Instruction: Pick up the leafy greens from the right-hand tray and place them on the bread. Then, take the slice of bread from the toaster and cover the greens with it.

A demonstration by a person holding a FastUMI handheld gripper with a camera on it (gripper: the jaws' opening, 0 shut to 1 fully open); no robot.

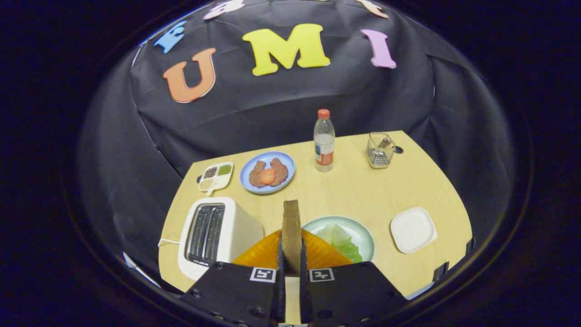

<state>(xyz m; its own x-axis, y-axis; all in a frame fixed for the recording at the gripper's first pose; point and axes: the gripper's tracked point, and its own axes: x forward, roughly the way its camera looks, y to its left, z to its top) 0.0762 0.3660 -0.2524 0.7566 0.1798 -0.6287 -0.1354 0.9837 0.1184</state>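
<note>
Leafy greens (pixel 341 240) partly behind bread slice (pixel 291 231)

Pale wooden table (pixel 363 190), black cloth wall (pixel 281 104)

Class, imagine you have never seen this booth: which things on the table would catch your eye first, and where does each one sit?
First, the slice of bread standing on edge, clamped between the fingers of the gripper. Just beyond it lies a pale green plate with leafy greens, and a white toaster stands left of the fingers. Farther back, a bottle with a red cap rises beside a blue plate.
</note>
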